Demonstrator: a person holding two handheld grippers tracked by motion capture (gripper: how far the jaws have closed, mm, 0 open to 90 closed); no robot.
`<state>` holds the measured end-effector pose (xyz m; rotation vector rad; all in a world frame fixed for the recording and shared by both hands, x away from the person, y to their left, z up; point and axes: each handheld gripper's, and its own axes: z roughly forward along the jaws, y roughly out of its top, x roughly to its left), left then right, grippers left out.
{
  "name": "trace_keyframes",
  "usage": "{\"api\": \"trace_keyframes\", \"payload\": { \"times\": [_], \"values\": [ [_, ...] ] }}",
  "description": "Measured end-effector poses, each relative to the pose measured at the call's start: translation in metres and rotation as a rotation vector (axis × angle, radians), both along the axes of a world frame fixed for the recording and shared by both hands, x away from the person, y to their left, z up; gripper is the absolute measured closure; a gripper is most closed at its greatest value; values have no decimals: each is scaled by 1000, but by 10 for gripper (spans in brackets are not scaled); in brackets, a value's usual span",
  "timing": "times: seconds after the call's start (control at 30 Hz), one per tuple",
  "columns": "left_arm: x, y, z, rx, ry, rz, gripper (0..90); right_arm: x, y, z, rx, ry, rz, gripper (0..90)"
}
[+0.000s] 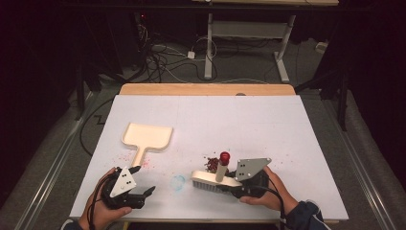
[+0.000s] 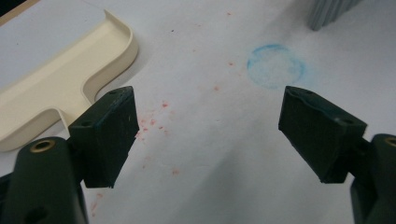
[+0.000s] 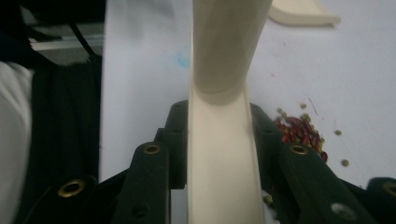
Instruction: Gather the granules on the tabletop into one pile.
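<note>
A cream brush (image 1: 216,179) with an upright red-capped handle (image 1: 223,163) rests on the white table near the front right. My right gripper (image 1: 235,184) is shut on its end; in the right gripper view the brush body (image 3: 220,158) is clamped between both jaws of that gripper (image 3: 219,121). A small pile of red and green beans (image 1: 210,164) lies just behind the brush, and I see the beans (image 3: 299,131) to the right of the jaws. The cream dustpan (image 1: 146,136) lies flat at the left. My left gripper (image 1: 143,179) stands open just in front of the dustpan handle (image 2: 51,88), holding nothing.
A faint blue circle (image 1: 178,182) is drawn on the table sheet between the two grippers, ahead of the left gripper (image 2: 215,135) as the blue circle (image 2: 275,66). Red specks (image 2: 159,123) are scattered near the dustpan handle. The table's front edge (image 1: 210,219) is close to both hands.
</note>
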<state>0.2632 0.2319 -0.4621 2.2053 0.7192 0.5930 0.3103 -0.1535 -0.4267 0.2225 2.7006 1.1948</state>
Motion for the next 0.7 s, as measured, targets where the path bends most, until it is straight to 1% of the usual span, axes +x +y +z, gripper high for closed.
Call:
{"api": "trace_keyframes", "payload": {
  "times": [0.03, 0.07, 0.13, 0.17, 0.2, 0.23, 0.27, 0.3, 0.33, 0.37, 0.4, 0.43, 0.5, 0.53, 0.57, 0.6, 0.63, 0.67, 0.7],
  "values": [
    [0, 0, 0, 1, -1, -1, 192, 5, -1, -1, 21, 9, 9, 672],
    [0, 0, 0, 0, 1, -1, 192, 10, -1, -1, 23, 18, 9, 672],
    [1, 0, 0, 4, 1, -2, 192, 19, -2, 0, 10, 4, 8, 672],
    [1, -1, -1, 4, 2, -2, 192, 29, -4, 0, 15, -1, -7, 672],
    [1, -1, -1, 3, 4, -3, 192, 29, -4, 0, 15, -1, -7, 672],
    [1, -1, -1, 4, 4, -3, 192, 33, -5, 0, 12, -3, -21, 672],
    [1, -1, -1, 6, 3, -2, 192, 40, -7, 0, 21, -4, -36, 671],
    [0, -1, -1, 4, 4, -2, 192, 42, -7, 0, 16, -9, -55, 672],
    [0, -1, -1, 2, 6, -2, 192, 42, -7, 0, 16, -9, -55, 672],
    [0, -1, -1, -1, 16, 1, 192, 45, -9, 1, 25, -2, -57, 672],
    [0, -1, -1, 0, 15, 4, 192, 47, -10, 2, 39, 2, -52, 671],
    [0, 0, -1, 1, 15, 3, 192, 47, -11, 3, 42, 0, -62, 672],
    [-1, 0, -1, -1, 15, 6, 192, 46, -13, 7, 48, -14, -66, 672],
    [-1, 0, -1, -1, 14, 7, 192, 46, -15, 13, 66, -34, -80, 671],
    [-1, 0, 0, 0, 4, 6, 192, 46, -16, 16, 75, -43, -94, 672],
    [-1, 0, 0, -3, 2, 7, 192, 47, -18, 19, 87, -54, -101, 671],
    [-1, 0, 0, -4, 2, 8, 192, 47, -18, 19, 87, -54, -101, 671],
    [0, 1, 0, -2, 1, 9, 192, 49, -20, 24, 108, -77, -134, 672],
    [0, 1, 0, -3, 0, 10, 192, 49, -20, 24, 108, -77, -134, 672]
  ]
}}
